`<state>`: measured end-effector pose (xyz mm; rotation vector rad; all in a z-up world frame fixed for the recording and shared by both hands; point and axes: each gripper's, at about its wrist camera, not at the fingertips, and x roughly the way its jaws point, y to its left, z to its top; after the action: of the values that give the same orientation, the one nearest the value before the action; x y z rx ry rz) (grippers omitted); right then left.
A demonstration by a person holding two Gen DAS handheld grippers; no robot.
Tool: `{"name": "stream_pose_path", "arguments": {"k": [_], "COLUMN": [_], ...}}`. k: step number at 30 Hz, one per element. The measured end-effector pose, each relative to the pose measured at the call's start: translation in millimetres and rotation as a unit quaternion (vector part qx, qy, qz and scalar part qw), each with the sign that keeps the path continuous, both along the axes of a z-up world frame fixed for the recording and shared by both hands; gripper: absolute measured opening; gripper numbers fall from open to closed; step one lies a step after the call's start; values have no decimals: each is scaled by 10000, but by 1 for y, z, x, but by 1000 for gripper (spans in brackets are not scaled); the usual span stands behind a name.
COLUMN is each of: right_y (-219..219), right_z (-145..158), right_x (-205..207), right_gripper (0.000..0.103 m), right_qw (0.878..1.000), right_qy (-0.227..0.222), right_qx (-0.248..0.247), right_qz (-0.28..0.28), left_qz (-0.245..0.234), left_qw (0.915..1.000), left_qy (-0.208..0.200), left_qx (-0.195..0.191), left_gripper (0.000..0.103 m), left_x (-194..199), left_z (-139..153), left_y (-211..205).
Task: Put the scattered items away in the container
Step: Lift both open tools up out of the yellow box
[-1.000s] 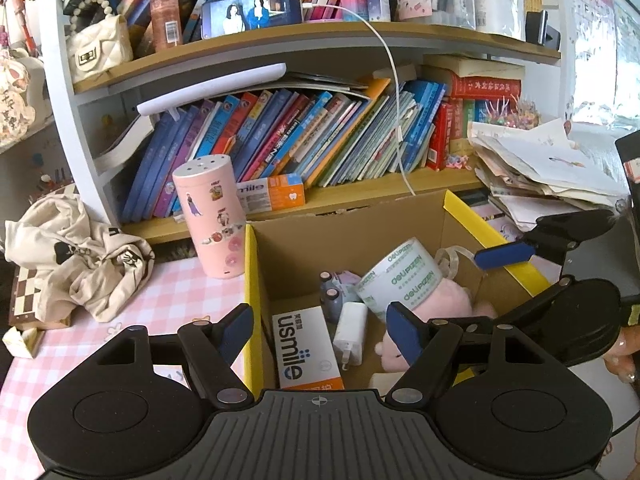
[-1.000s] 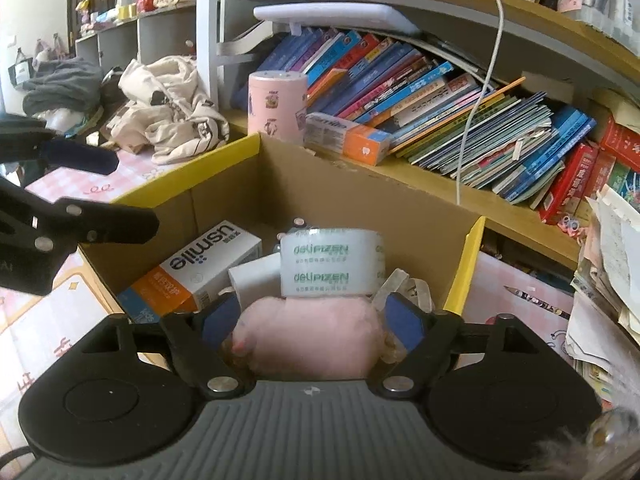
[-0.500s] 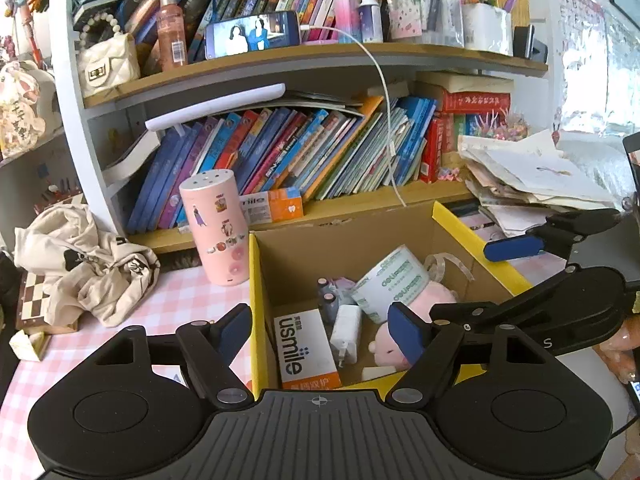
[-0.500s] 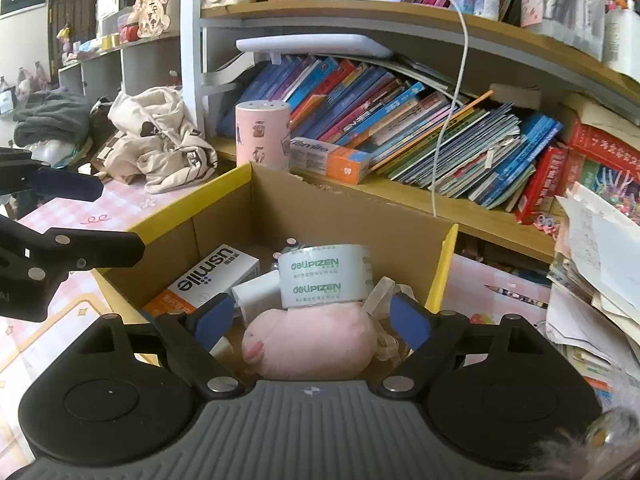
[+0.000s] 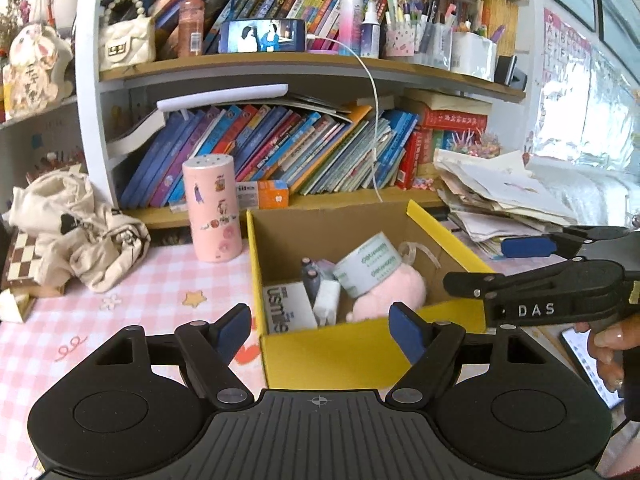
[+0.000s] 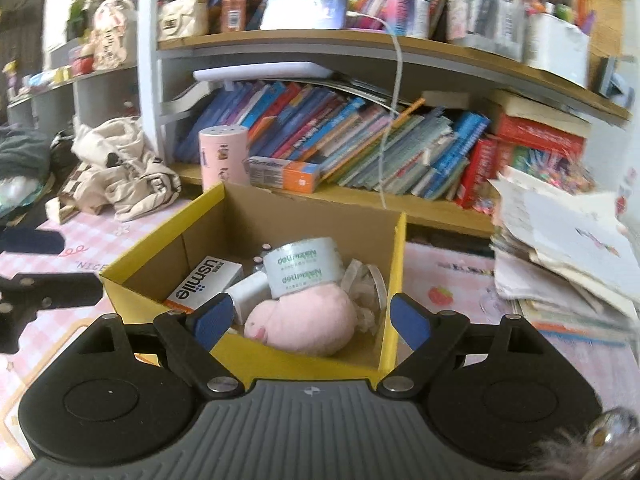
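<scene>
Backing away from the box [image 5: 340, 356], the left gripper [image 5: 320, 330] now sits outside its yellow front wall, where a second ago it hung over the contents; its jaws gape wide and empty. Inside I count one toothpaste carton [image 5: 286, 312], one white plug [image 5: 326, 306], one tape roll [image 5: 368, 264], one pink plush toy [image 5: 390, 294] and some small bottles I can't number.

From the right wrist view, the right gripper [image 6: 310, 320] has drawn back too, jaws spread, nothing held. The toy lies released in the box [image 6: 316, 366], so the tidying looks nearly finished. One pink canister [image 6: 222, 154] stands outside.
</scene>
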<state>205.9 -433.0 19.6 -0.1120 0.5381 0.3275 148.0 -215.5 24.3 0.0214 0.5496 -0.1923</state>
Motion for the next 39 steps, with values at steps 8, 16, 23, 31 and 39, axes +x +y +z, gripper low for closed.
{"name": "stream_pose_path", "arguments": {"k": [8, 16, 23, 31, 39], "right_y": [36, 67, 87, 114, 143], "right_z": [-8, -12, -17, -22, -25], "right_x": [-52, -100, -132, -156, -167], "right_gripper": [87, 91, 96, 100, 103], "right_qw": [9989, 9966, 9924, 9903, 9919], "right_qy": [167, 190, 244, 253, 239], "right_qx": [62, 47, 162, 147, -76], "right_qz": [-440, -805, -1197, -1358, -1245], "left_qz": [-134, -222, -250, -105, 223], "left_qw": [9998, 9996, 9997, 9999, 9997], "left_qy": [143, 143, 44, 65, 81], "left_qx": [-27, -59, -34, -58, -52], "left_gripper": [79, 79, 84, 84, 92], "left_x": [-34, -63, -90, -114, -127], "left_z": [-7, -9, -10, -13, -15], "left_y": [40, 72, 95, 124, 150]}}
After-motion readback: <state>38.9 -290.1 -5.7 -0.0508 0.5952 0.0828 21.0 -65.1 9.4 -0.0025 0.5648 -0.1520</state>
